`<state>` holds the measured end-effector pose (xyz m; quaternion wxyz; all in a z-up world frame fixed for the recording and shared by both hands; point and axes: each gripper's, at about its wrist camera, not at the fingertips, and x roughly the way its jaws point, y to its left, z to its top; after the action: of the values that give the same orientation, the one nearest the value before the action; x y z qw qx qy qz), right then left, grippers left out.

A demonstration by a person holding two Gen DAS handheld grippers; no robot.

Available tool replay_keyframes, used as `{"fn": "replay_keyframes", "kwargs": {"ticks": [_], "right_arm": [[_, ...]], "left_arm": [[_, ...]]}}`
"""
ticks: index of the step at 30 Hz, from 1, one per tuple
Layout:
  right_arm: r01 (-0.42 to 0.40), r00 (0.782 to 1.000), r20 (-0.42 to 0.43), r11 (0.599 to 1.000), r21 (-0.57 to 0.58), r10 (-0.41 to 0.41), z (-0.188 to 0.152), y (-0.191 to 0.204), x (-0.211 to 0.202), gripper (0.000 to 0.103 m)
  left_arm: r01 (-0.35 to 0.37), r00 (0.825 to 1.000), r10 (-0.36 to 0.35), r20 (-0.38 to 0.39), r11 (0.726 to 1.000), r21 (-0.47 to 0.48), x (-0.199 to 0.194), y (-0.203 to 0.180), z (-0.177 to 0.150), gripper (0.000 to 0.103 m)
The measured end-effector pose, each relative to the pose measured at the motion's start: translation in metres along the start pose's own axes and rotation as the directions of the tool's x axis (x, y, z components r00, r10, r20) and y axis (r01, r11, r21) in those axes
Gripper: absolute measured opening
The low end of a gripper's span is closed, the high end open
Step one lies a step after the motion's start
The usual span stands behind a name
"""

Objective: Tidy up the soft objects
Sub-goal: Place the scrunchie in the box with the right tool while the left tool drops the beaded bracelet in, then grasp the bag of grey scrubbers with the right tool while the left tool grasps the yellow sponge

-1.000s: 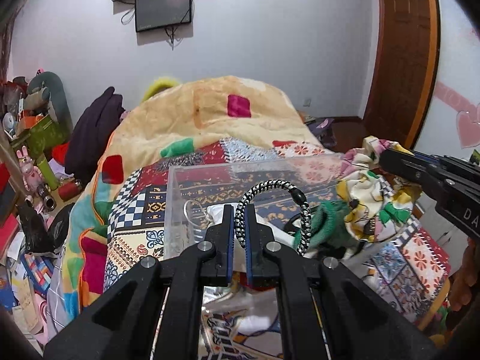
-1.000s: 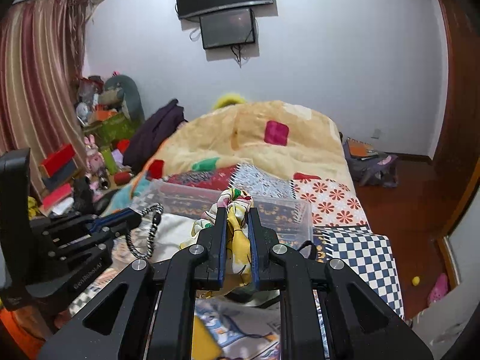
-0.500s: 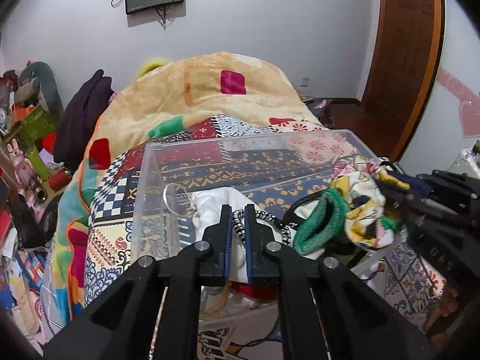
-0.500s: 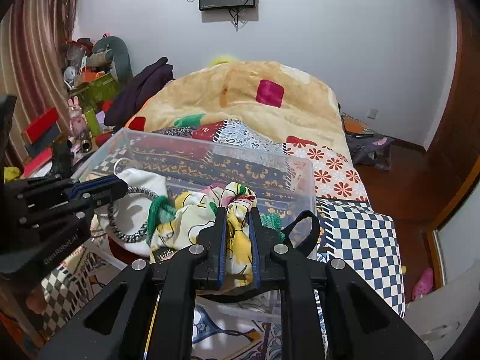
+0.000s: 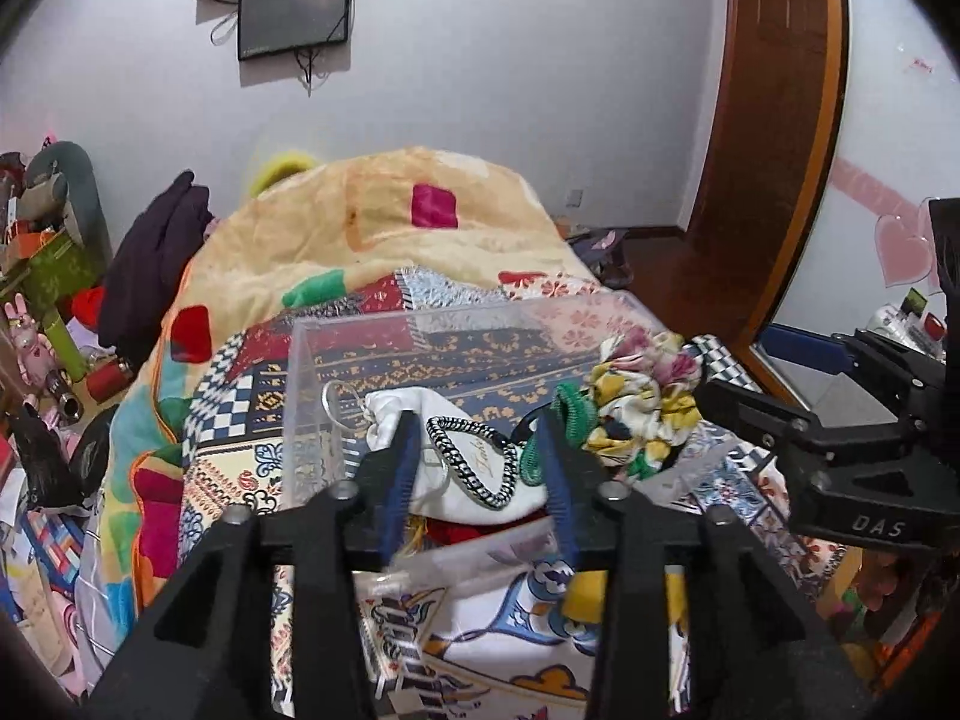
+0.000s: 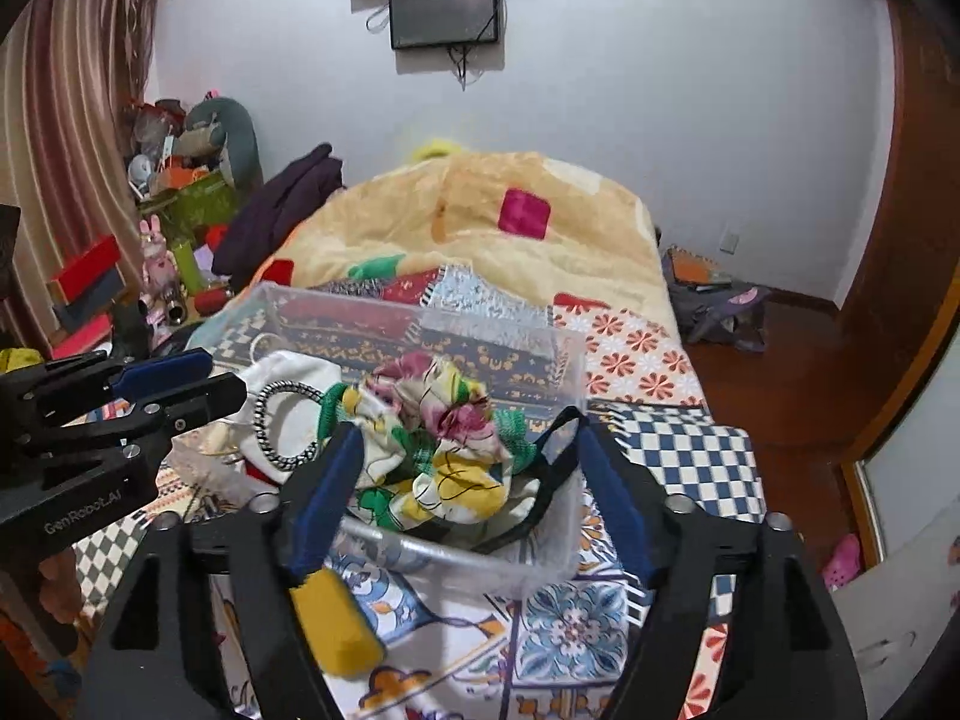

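Landmark: the clear plastic box (image 5: 312,396) sitting on the bed (image 5: 384,222), on the patchwork quilt.

Left of the box, off the bed: shelf clutter w/ a pink bunny toy (image 6: 157,255) and a dark purple garment (image 5: 156,252) slumped against the bed's edge.

My left tool (image 5: 477,453) hangs at the box's near wall, jaws spread wide, gripping nothing. Between its blue pads, inside the box, lies the black-and-white braided band (image 5: 474,462), resting on a white cloth pouch (image 5: 414,414) toward the box's left half. A thin clear ring (image 5: 339,405) sits by the left wall, just beside the pouch.

Mid-box: a green scrunchie (image 5: 570,420), touching the band's right end. Right of that, the floral scarf (image 6: 438,438) is bunched in the box's right half, over a black strap (image 6: 549,462) that loops up along the right wall.

My right tool (image 6: 465,450) is at the box's near-right corner, jaws also spread, released; scarf sits between the pads but I can't tell if either pad touches it. A yellow block (image 6: 333,624) lies on the quilt just in front of the box.

Behind the box, on the far wall: two dark screens (image 6: 444,6).
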<state>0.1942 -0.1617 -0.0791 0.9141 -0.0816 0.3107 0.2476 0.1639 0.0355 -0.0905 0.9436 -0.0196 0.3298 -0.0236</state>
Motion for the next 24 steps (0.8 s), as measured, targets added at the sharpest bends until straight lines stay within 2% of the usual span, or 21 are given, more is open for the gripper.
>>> {"fn": "replay_keyframes", "kwargs": {"ticks": [5, 11, 15, 19, 24], "right_arm": [[0.001, 1.000, 0.026, 1.000, -0.017, 0.000, -0.008, 0.004, -0.028, 0.089], [-0.019, 1.000, 0.020, 0.999, -0.027, 0.019, -0.029, 0.009, -0.048, 0.098], [-0.028, 0.999, -0.017, 0.999, -0.039, 0.027, -0.048, 0.013, -0.054, 0.098], [-0.040, 0.996, -0.084, 0.999, -0.029, 0.038, -0.073, 0.016, -0.051, 0.098], [-0.078, 0.977, -0.200, 0.997, 0.017, 0.080, -0.102, 0.016, -0.034, 0.097]], "left_arm": [[0.009, 0.999, -0.010, 0.042, 1.000, 0.027, -0.026, -0.010, -0.006, 0.071], [0.031, 0.997, -0.034, 0.070, 0.999, 0.043, -0.050, -0.021, -0.023, 0.093], [0.037, 0.997, -0.041, 0.066, 0.997, 0.071, -0.058, -0.031, -0.039, 0.097], [0.063, 0.998, -0.065, 0.024, 0.996, 0.069, -0.056, -0.035, -0.056, 0.098], [0.076, 0.996, -0.073, -0.045, 0.996, 0.056, -0.043, -0.038, -0.079, 0.098]]}}
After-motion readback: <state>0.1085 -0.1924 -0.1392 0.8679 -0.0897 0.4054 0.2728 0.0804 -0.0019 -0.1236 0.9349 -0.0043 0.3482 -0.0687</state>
